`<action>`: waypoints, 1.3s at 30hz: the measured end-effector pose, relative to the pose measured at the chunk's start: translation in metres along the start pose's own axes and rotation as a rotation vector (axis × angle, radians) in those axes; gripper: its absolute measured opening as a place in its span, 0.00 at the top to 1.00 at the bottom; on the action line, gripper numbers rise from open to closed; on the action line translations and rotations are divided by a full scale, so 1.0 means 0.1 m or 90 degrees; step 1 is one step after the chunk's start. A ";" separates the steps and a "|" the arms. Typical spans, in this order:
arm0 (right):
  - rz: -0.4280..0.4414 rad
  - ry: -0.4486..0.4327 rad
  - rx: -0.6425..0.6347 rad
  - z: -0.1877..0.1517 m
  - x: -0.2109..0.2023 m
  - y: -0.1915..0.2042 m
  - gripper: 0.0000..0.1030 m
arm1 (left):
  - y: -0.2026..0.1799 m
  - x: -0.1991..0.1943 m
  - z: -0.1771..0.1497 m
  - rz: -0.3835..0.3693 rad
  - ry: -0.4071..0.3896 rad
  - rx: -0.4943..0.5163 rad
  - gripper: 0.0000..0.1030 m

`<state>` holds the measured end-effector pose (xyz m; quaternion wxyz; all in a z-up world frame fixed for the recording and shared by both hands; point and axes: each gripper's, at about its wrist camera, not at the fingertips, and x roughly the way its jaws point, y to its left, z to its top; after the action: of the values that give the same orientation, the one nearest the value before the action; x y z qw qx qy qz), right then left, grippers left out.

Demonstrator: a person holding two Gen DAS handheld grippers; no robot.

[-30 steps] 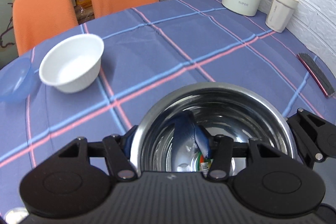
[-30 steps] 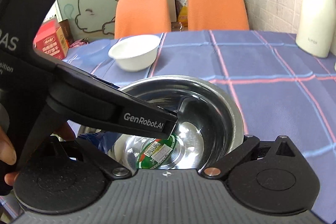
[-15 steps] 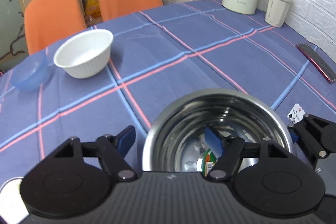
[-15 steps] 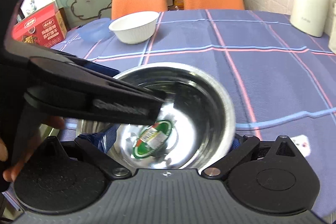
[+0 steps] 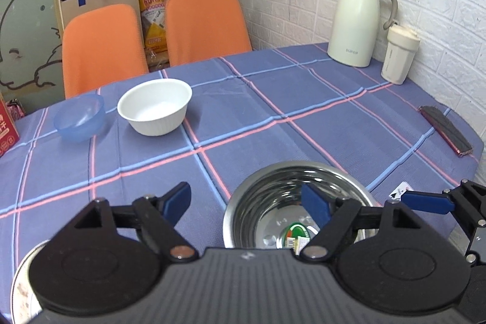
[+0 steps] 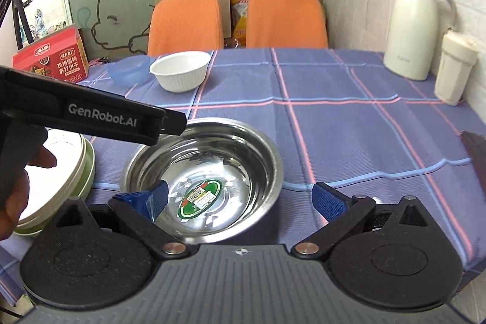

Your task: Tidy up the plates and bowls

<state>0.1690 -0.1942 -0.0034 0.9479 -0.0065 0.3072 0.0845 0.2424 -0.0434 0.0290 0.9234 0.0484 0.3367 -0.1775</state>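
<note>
Both your tongs, left tongs (image 5: 247, 204) and right tongs (image 6: 240, 198), are spread and hold nothing, flanking the steel bowl (image 6: 202, 175) at the near bench (image 6: 349, 123) edge. Nothing looks nested yet: three bowls counted, with the white bowl (image 5: 155, 107) and blue bowl (image 5: 79, 117) far off, plus one green-rimmed plate (image 6: 57, 181).

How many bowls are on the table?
3. A metal bowl sits nearest, a white bowl stands farther back, and a blue bowl is just left of the white one. Others may be hidden out of view.
</note>
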 end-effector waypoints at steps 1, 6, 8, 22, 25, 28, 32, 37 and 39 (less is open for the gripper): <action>-0.003 -0.005 -0.002 -0.01 -0.04 0.00 0.14 | 0.00 -0.03 -0.01 -0.002 -0.003 -0.002 0.21; -0.012 -0.027 -0.012 -0.01 -0.16 0.03 0.14 | 0.02 -0.18 -0.05 -0.003 -0.018 -0.014 0.15; -0.015 -0.033 -0.016 0.01 -0.18 0.05 0.14 | 0.04 -0.23 -0.05 0.001 -0.024 -0.017 0.15; -0.005 -0.056 -0.070 0.27 -0.04 0.38 0.14 | 0.63 -0.31 -0.06 0.040 -0.023 -0.080 0.15; -0.001 -0.055 -0.086 0.39 0.07 0.46 0.14 | 0.78 -0.26 -0.05 0.051 -0.020 -0.090 0.15; 0.004 -0.054 -0.103 0.50 0.20 0.54 0.14 | 0.94 -0.19 -0.04 0.058 -0.015 -0.102 0.15; 0.013 -0.046 -0.129 0.63 0.41 0.67 0.14 | 1.16 -0.08 -0.03 0.067 -0.003 -0.118 0.15; 0.036 -0.030 -0.165 0.78 0.70 0.82 0.14 | 1.45 0.11 0.01 0.079 0.018 -0.137 0.15; 0.052 -0.021 -0.175 0.86 0.84 0.83 0.14 | 1.58 0.18 0.05 0.085 0.024 -0.145 0.15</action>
<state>0.2721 -0.0936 0.0209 0.9387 -0.1225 0.2773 0.1643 0.3157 0.0977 0.0168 0.9264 -0.0311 0.3677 -0.0752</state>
